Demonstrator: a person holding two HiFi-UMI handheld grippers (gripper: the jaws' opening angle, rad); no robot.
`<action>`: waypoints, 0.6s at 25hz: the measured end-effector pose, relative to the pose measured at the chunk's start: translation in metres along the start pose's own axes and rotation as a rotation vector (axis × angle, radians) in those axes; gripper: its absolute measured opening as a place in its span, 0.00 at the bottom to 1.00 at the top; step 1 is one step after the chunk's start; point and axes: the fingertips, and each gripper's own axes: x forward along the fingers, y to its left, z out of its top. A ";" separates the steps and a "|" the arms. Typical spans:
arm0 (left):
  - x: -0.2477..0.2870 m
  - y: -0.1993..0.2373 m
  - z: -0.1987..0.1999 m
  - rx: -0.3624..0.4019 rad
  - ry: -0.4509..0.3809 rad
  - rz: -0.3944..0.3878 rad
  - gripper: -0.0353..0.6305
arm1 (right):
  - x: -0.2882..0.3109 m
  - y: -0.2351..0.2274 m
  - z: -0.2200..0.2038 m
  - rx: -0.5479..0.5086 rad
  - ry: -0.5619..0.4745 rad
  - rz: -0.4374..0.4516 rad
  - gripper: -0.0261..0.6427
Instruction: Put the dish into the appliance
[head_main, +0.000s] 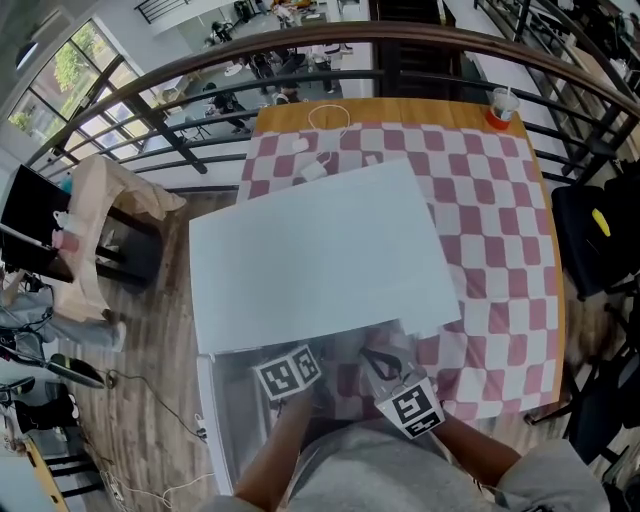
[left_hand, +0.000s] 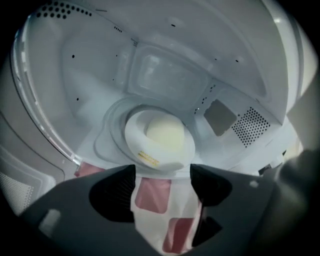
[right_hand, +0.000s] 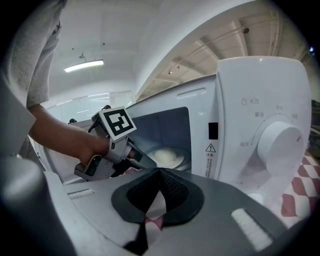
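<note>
Your left gripper holds its jaws wide, empty, facing the dish in the microwave; your right gripper has them together.

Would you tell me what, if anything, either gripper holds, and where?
Nothing. The left gripper is open, clear of the dish inside the microwave; the right gripper is shut and empty.

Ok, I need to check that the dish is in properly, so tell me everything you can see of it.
The dish is round and white, glossy like ceramic or plastic, with a pale yellow centre and a small yellow label on its near rim. It sits flat inside the microwave, on the round turntable, about mid-floor. The open left tongs stand just in front of it without touching it. Nothing else touches it.
</note>
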 end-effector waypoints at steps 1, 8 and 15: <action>0.000 0.002 0.001 0.010 -0.014 0.017 0.57 | 0.000 -0.001 -0.001 0.003 0.000 -0.003 0.04; -0.007 -0.005 0.017 0.243 -0.192 0.118 0.57 | -0.001 -0.009 -0.005 0.017 0.004 -0.027 0.04; 0.002 -0.002 0.016 0.240 -0.196 0.134 0.57 | -0.002 -0.010 -0.005 0.019 0.005 -0.034 0.04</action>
